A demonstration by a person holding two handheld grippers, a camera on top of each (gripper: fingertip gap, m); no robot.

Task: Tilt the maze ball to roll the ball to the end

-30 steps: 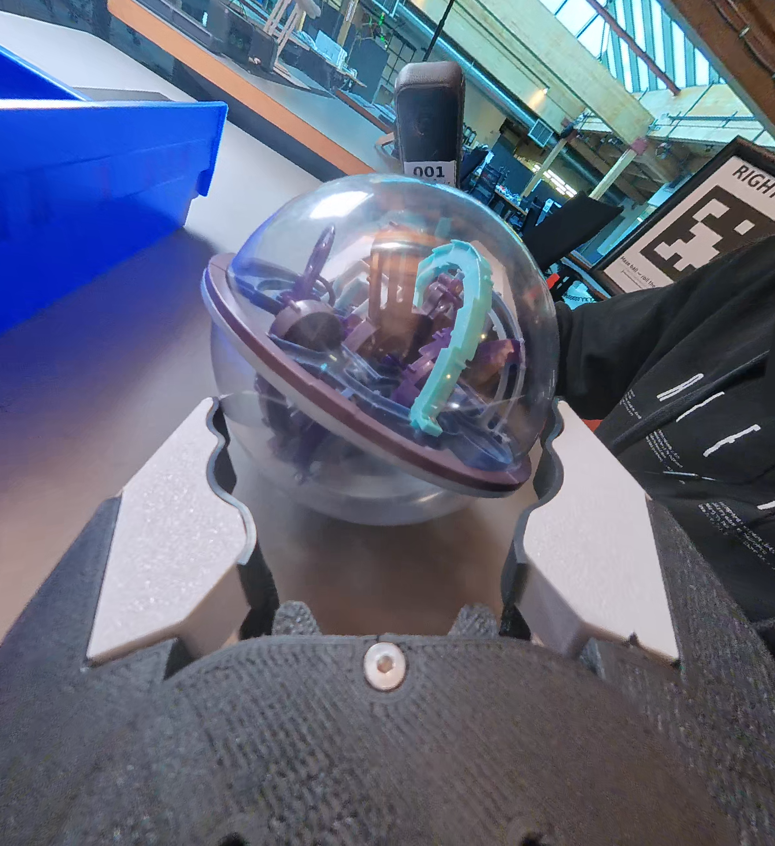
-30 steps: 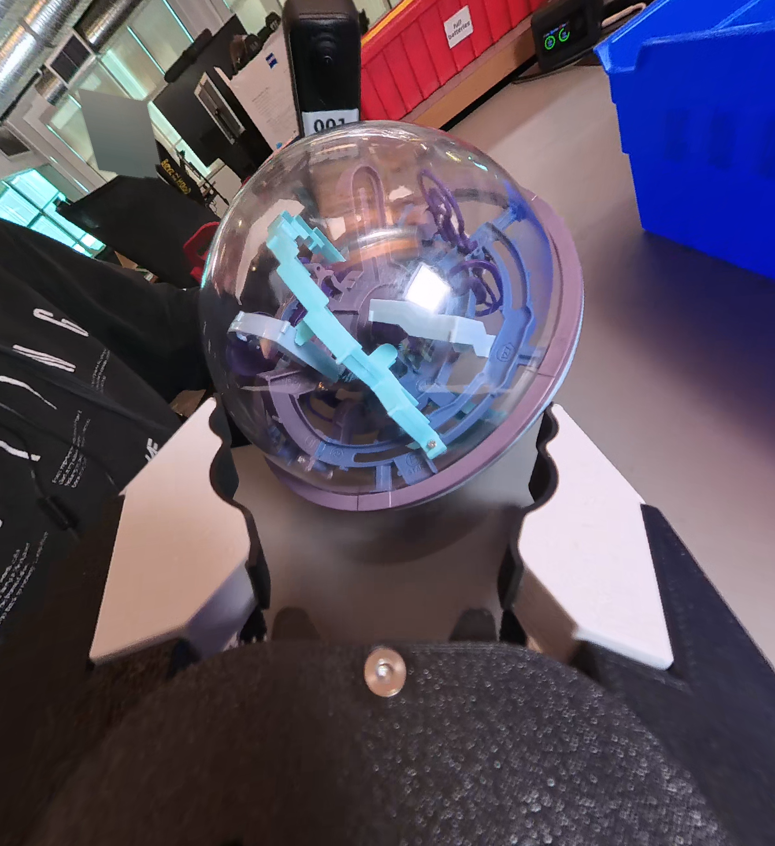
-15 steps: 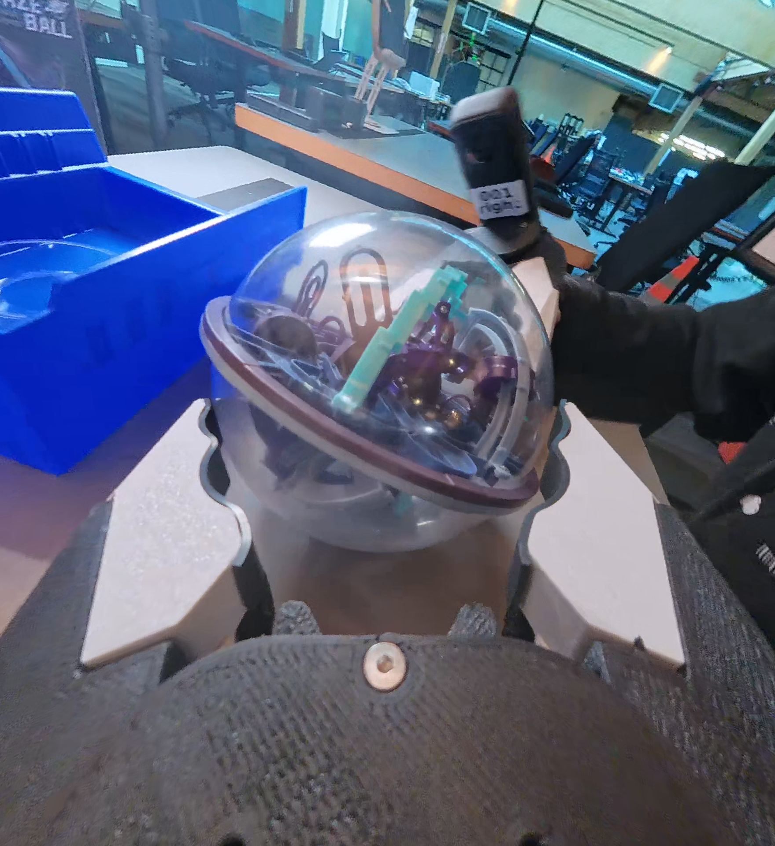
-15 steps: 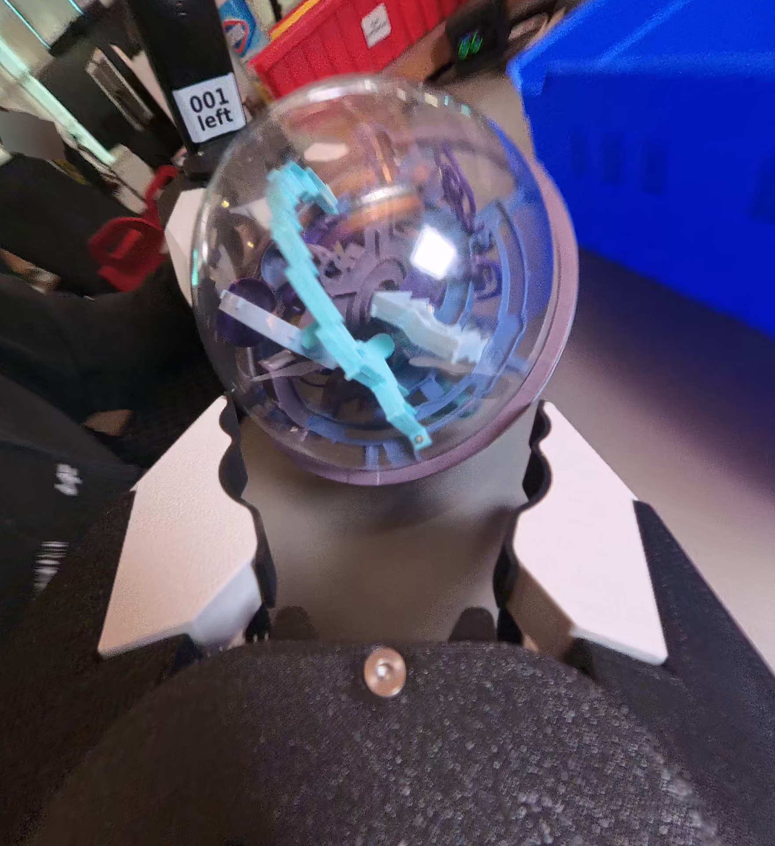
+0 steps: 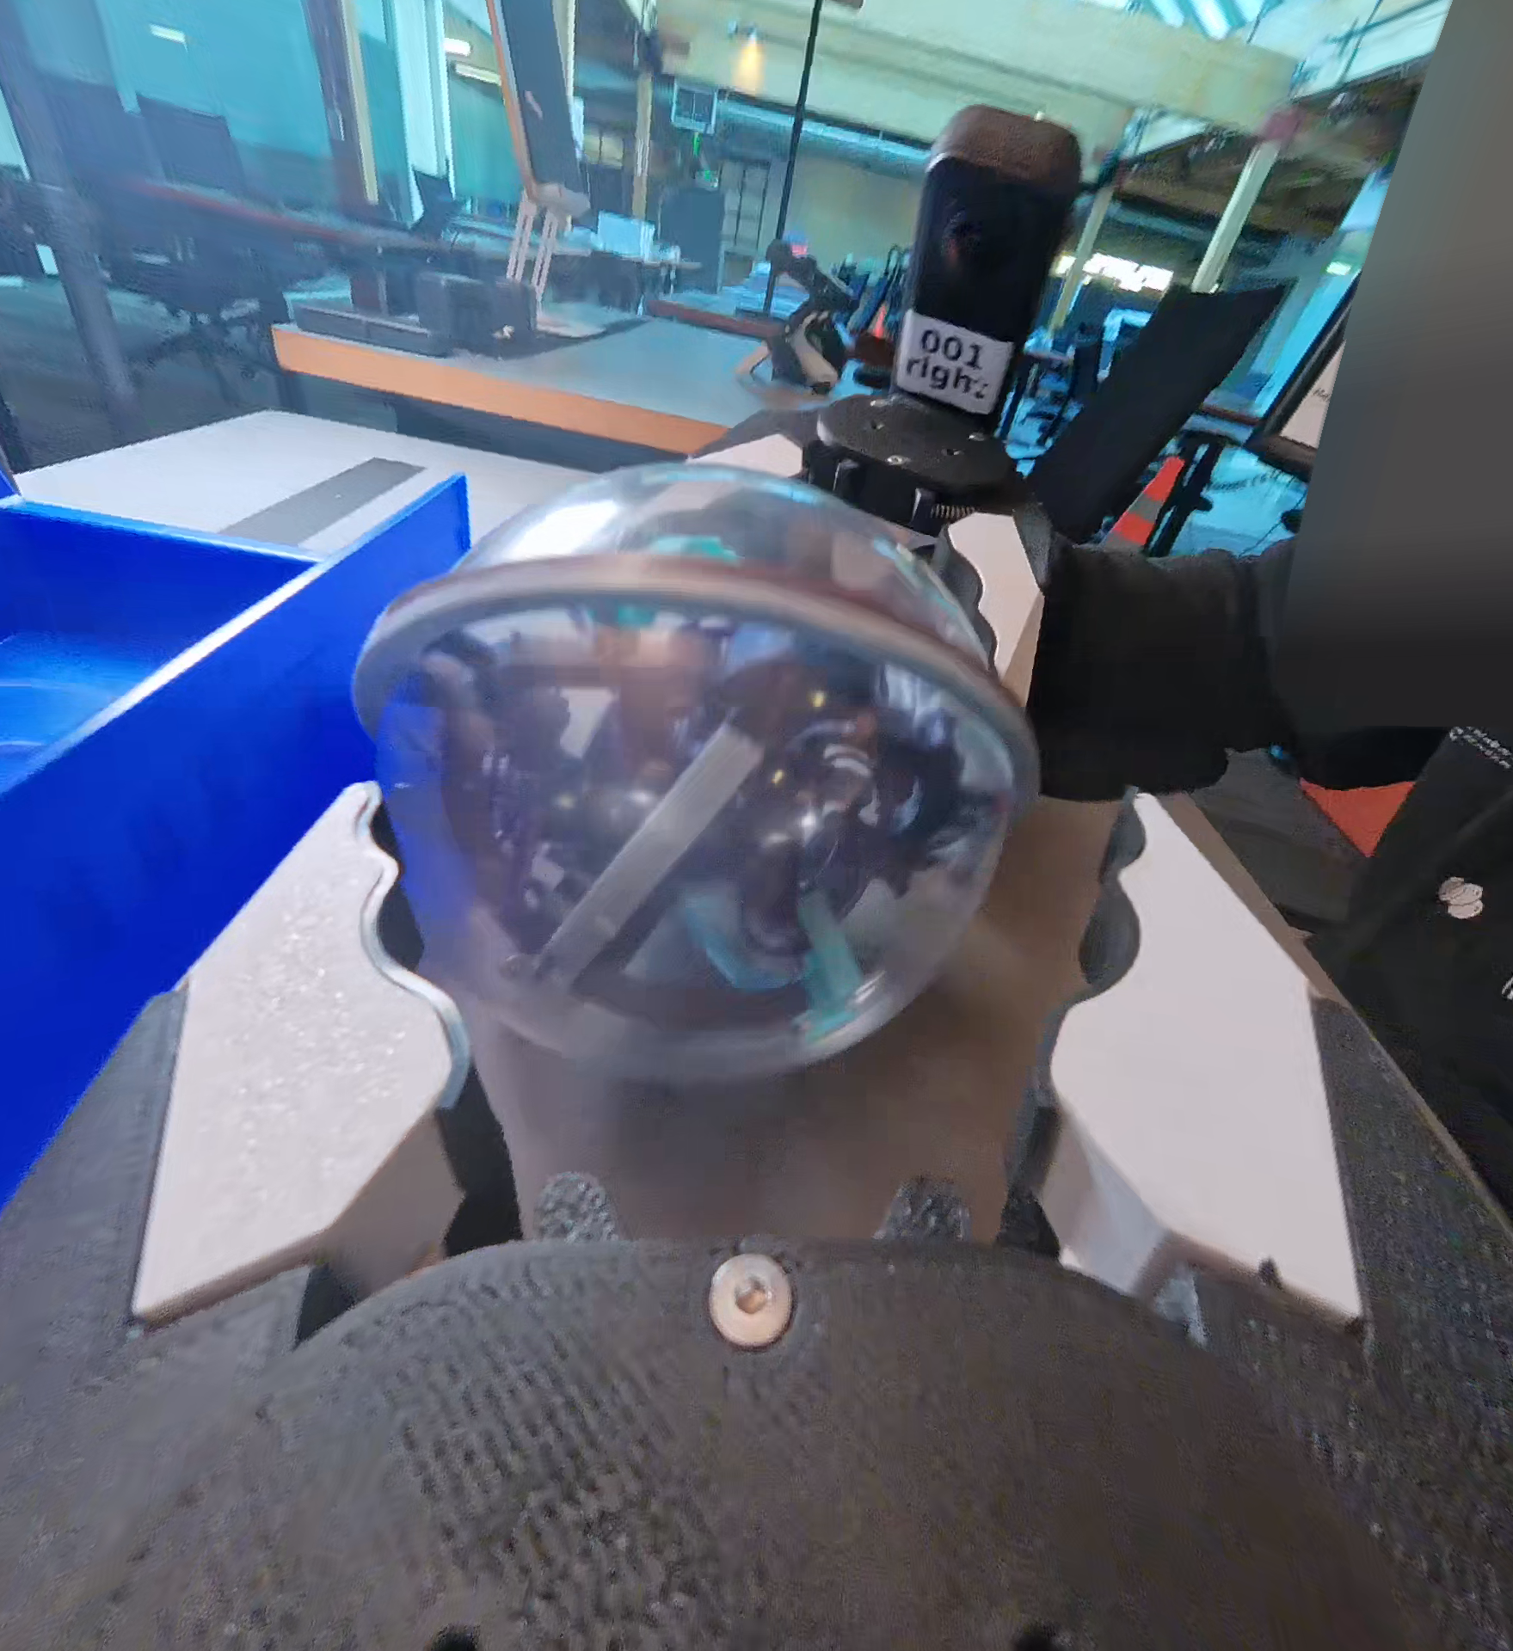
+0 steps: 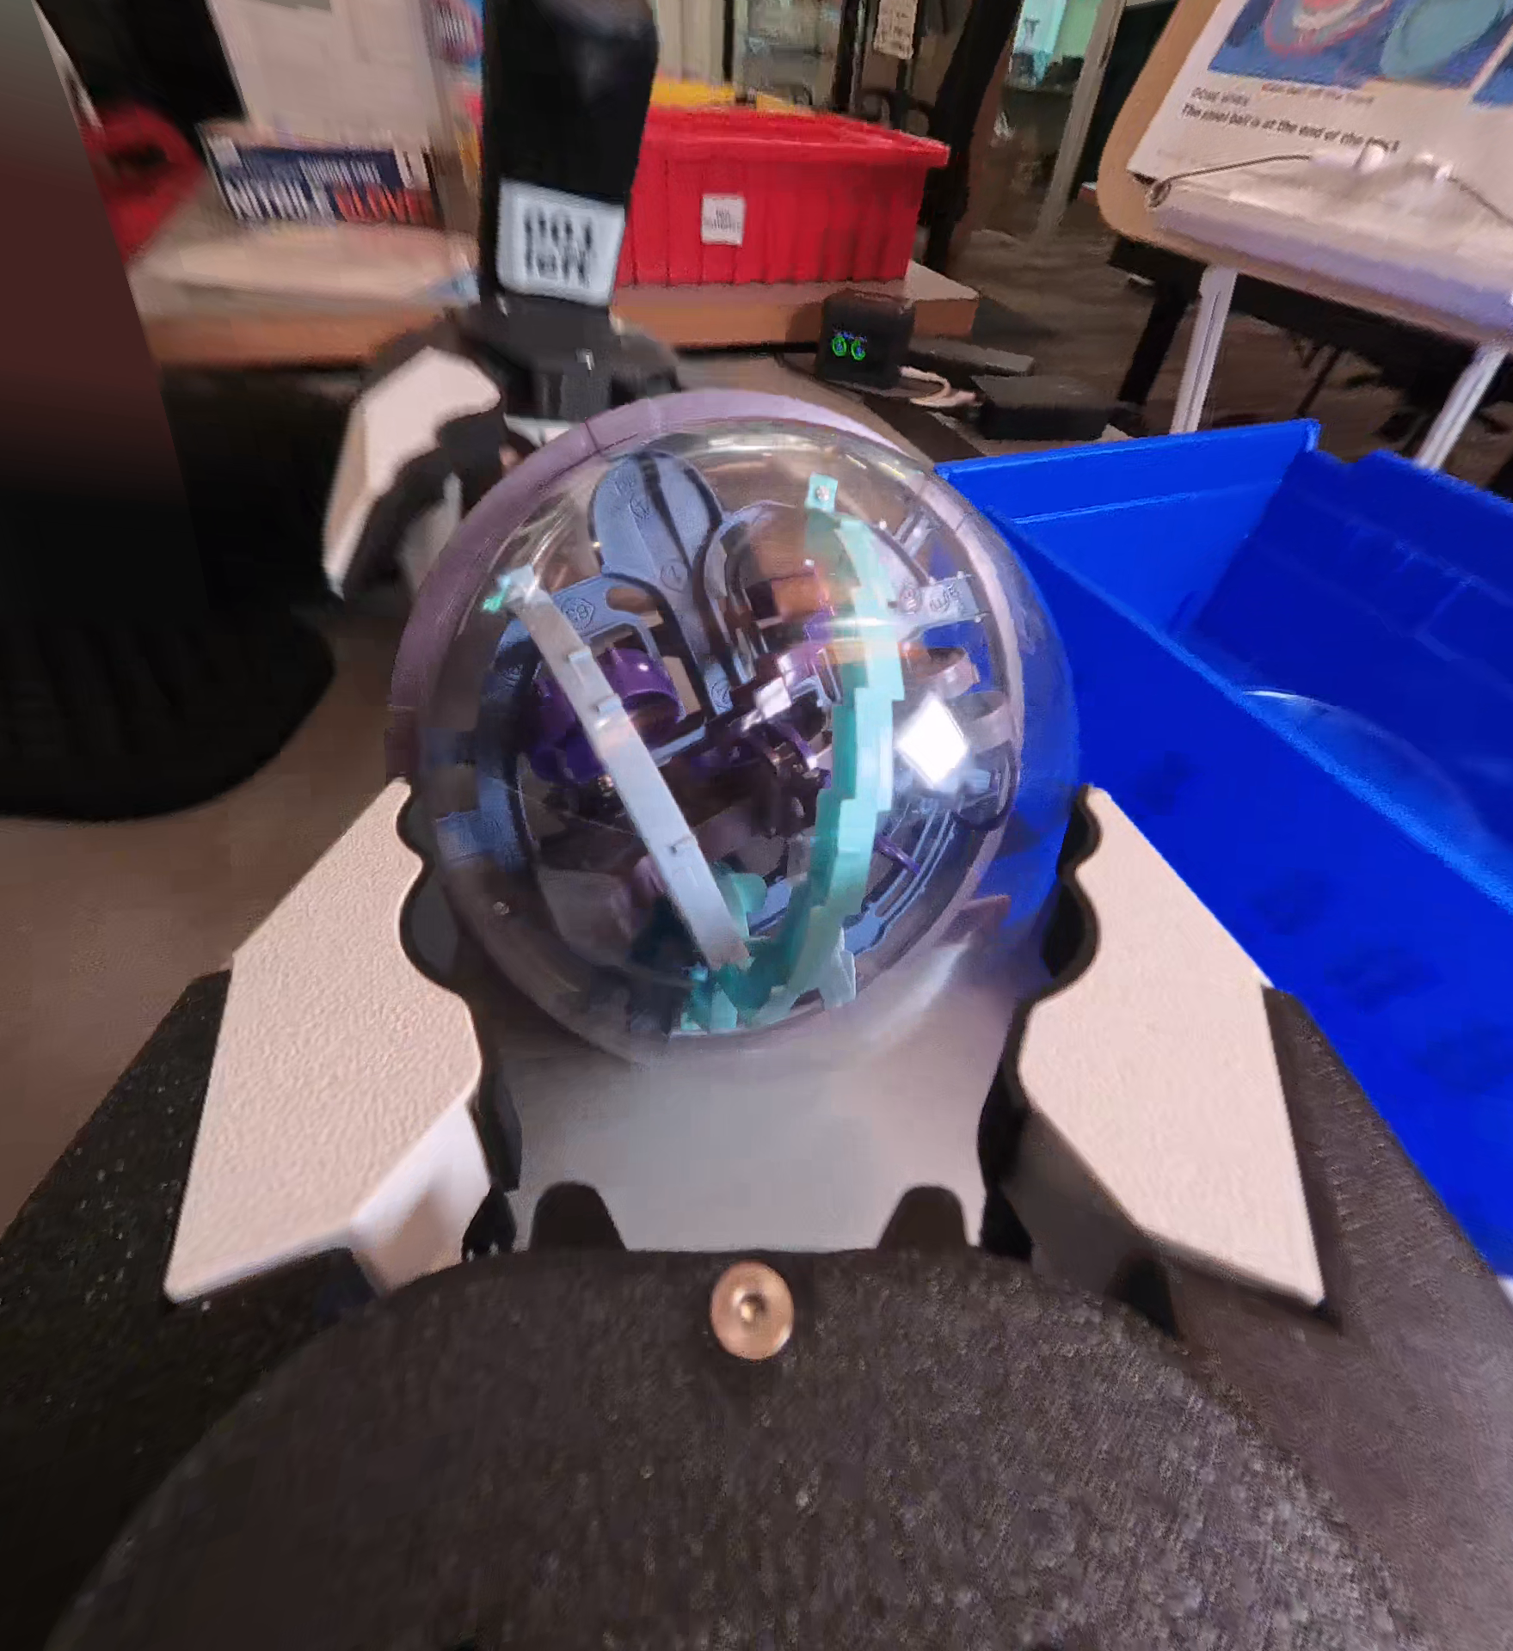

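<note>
Left gripper (image 5: 748, 893) fingers wrap the maze ball (image 5: 690, 786) at 9 and 3 o'clock, grasping it. Right gripper (image 6: 748, 893) fingers clasp the same maze ball (image 6: 726, 724) from the opposite side. Ball sits dead centre between both, rim tilted; left wrist view is blurred. Small inner ball: cannot tell. Blue bin (image 5: 154, 715) at 9 o'clock, just beside.

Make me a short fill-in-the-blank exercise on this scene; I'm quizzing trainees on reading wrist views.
1. The maze ball has a clear outer shell shaped like a ____.
2. The open bin beside the maze ball is coloured ____.
3. The maze ball sits between the left gripper and the ____ gripper.
4. The bin on the far bench is coloured ____.

Missing words: sphere; blue; right; red
</note>
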